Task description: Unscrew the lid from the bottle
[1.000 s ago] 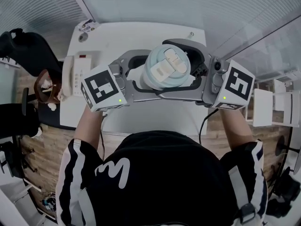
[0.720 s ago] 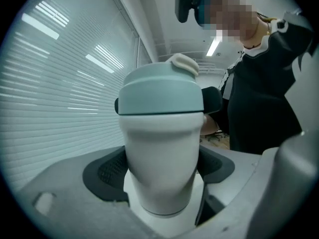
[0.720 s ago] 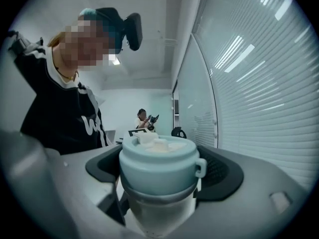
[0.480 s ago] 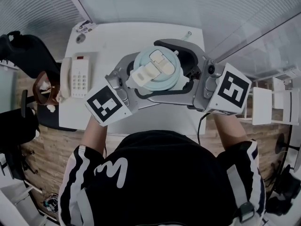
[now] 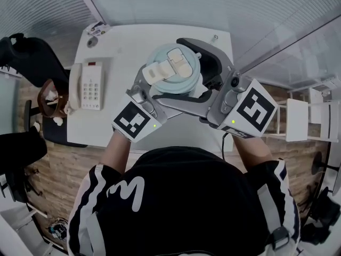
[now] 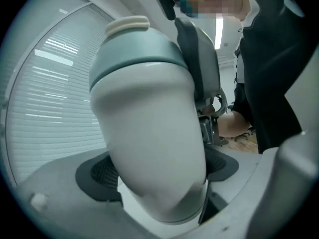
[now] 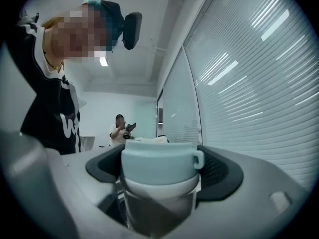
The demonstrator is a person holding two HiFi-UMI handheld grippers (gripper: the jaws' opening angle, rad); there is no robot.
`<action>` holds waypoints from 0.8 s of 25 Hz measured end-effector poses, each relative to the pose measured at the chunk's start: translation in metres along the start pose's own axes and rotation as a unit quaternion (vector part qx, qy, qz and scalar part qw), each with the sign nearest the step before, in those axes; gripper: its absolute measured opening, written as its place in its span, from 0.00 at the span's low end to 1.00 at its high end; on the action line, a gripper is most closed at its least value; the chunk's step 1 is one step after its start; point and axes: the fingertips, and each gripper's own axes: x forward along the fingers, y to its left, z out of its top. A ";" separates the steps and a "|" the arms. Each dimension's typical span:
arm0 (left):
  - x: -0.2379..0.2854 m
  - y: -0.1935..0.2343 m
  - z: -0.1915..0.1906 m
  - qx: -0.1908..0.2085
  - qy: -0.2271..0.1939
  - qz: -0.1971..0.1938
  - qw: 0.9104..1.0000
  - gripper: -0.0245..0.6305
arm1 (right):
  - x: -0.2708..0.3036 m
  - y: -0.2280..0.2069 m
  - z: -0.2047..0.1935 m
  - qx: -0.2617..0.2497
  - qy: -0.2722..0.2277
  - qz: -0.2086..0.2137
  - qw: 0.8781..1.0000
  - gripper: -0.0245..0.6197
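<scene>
**A:** Largest entry?

**B:** White table (image 5: 160, 39), listed as backdrop, with a telephone (image 5: 90, 85) logged at its left side. Nothing of the task is set on it. The bottle is held up over it, close before the person.

**A:** Next?

**B:** Left gripper (image 6: 159, 173). Its jaws have just been opening and are now recorded wide. The white body of the bottle (image 6: 149, 133) is found between the pads (image 6: 97, 176), leaning across them. The grip appears to have been let go, though contact at the far pad is poorly shown and cannot be ruled out. Its marker cube is noted as swung in nearer beneath the bottle than a second ago.

**A:** And the other?

**B:** Right gripper (image 7: 162, 171). The jaws are kept fairly wide and closed on the pale blue lid (image 7: 157, 166), which is clasped by a pad on either side.

**A:** The lid itself?

**B:** It is entered as seated on the neck. No gap is seen at the seam, so it is counted as not yet off.

**A:** What is meant for the task?

**B:** A re-grip between turns is judged likely. The body would need to be clamped afresh before another twist is made. Until then the bottle is probably carried by the hold on the lid alone, so a slip is to be guarded against.
</scene>
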 end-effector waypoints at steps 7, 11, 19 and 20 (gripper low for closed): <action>-0.004 -0.001 0.008 -0.016 -0.008 -0.018 1.000 0.75 | 0.004 0.008 0.009 -0.013 -0.002 -0.018 1.000 0.74; -0.008 0.004 0.013 -0.036 -0.023 -0.009 0.999 0.73 | 0.005 0.009 0.013 -0.014 -0.007 -0.029 0.999 0.74; -0.017 0.007 0.015 -0.047 -0.045 0.022 0.998 0.72 | 0.002 0.008 0.015 -0.028 -0.009 -0.053 0.998 0.76; -0.017 0.008 0.017 -0.050 -0.053 0.027 0.997 0.72 | 0.002 0.007 0.016 -0.031 -0.010 -0.061 0.998 0.76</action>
